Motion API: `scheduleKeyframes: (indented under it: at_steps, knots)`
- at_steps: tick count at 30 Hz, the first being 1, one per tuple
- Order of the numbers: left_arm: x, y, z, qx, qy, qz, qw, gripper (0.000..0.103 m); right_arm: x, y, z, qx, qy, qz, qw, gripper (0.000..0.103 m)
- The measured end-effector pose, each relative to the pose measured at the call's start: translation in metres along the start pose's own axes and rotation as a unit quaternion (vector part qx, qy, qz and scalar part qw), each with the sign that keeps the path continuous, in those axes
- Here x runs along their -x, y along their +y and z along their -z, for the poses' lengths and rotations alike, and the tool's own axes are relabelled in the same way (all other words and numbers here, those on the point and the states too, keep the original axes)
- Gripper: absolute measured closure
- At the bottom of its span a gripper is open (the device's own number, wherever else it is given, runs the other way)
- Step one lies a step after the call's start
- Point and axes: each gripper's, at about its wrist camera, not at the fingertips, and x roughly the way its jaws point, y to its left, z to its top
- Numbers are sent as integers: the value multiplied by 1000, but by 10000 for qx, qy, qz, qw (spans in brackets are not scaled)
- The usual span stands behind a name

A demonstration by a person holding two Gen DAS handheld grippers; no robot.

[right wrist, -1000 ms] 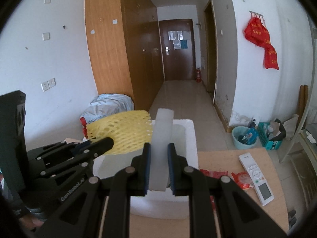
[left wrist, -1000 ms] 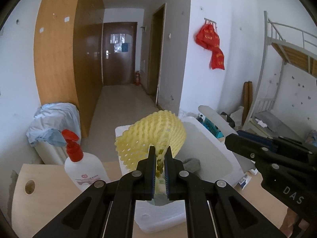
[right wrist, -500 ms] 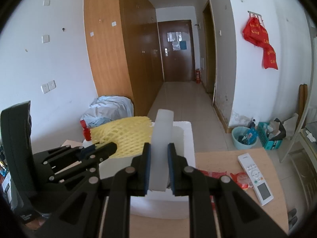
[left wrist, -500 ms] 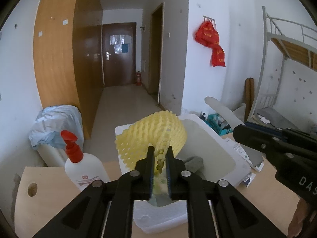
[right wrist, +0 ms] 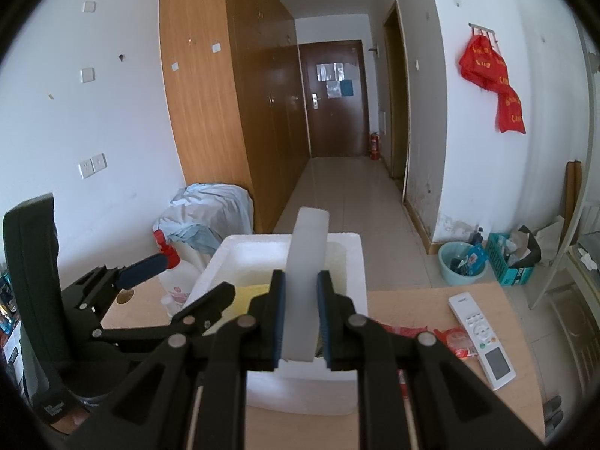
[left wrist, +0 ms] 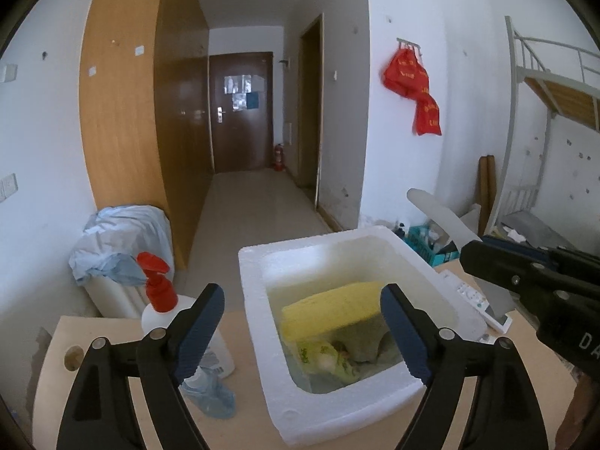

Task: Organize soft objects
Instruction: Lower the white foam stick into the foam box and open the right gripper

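Observation:
A white foam box [left wrist: 255, 281] stands on the wooden table; it also shows in the right wrist view [right wrist: 348, 258]. A yellow foam net [left wrist: 333, 309] lies inside it on top of a grey cloth [left wrist: 365, 341] and a green-printed plastic bag [left wrist: 322, 360]. My left gripper [left wrist: 302, 332] is open and empty, its jaws standing wide apart over the box's near-left part. My right gripper [right wrist: 300, 322] is shut on a white foam strip [right wrist: 305, 273], held upright above the box's near edge. The strip also shows in the left wrist view [left wrist: 446, 221].
A white spray bottle with a red trigger [left wrist: 161, 292] stands left of the box, a crumpled blue shoe cover [left wrist: 210, 393] in front of it. A white remote [right wrist: 482, 337] and red snack packets [right wrist: 453, 341] lie right of the box. A hole [left wrist: 73, 354] is in the table's left end.
My left gripper has opened and let go of the yellow foam net, which now lies inside the box. My right gripper still holds the white strip, now nearer the box.

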Motion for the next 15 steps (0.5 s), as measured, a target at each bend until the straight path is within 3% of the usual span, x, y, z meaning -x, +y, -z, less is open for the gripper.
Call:
scheduleKeyframes:
  at_steps: [15]
  knots:
    - [19, 18, -5, 164, -198, -414, 9988, 17, -9, 4, 0, 22, 78, -122, 9999, 83]
